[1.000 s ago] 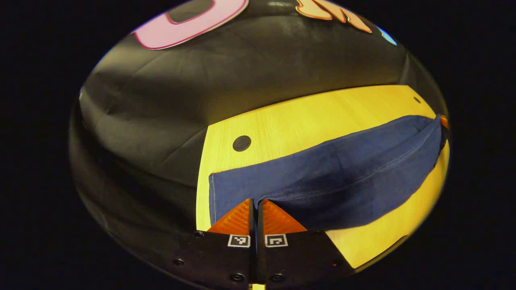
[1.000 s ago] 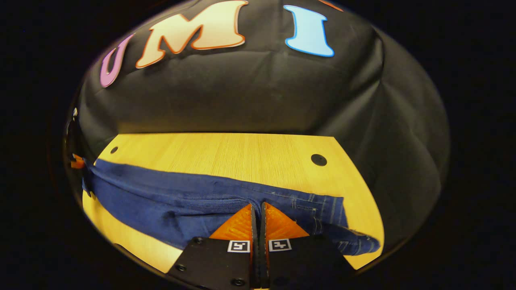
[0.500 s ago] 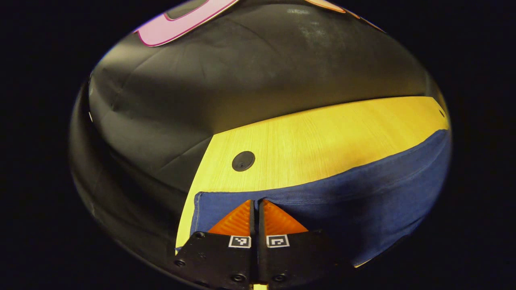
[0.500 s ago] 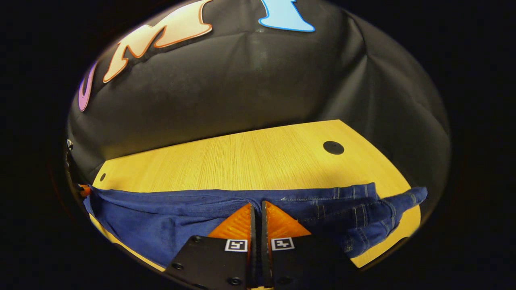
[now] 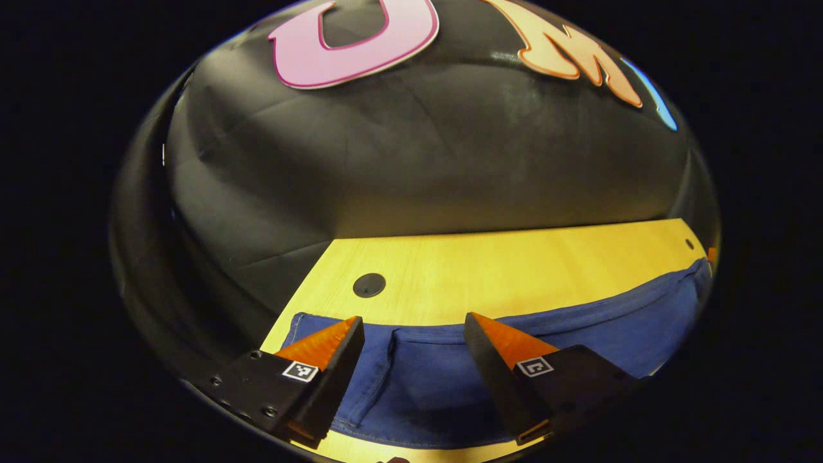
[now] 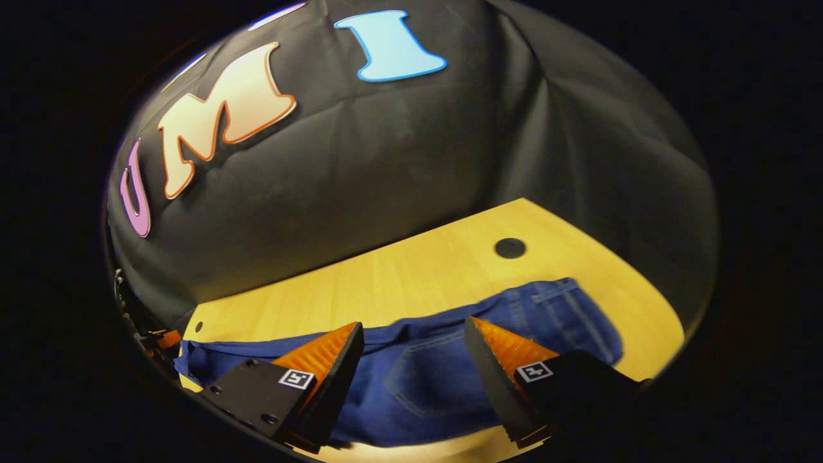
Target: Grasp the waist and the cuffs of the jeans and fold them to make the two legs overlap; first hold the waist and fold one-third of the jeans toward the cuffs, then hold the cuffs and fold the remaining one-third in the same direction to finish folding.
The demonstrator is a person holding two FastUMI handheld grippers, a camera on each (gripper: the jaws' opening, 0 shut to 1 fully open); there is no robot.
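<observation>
Left gripper view: left tongs (image 5: 411,325) released above blue denim jeans (image 5: 443,376) lying on yellow wooden bench (image 5: 501,273); right tongs (image 6: 411,331) likewise released above jeans.

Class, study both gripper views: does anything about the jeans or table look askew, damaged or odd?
Nothing stands out. The jeans lie lengthwise on the wooden table, and both the left gripper and right gripper hang open above them.
</observation>
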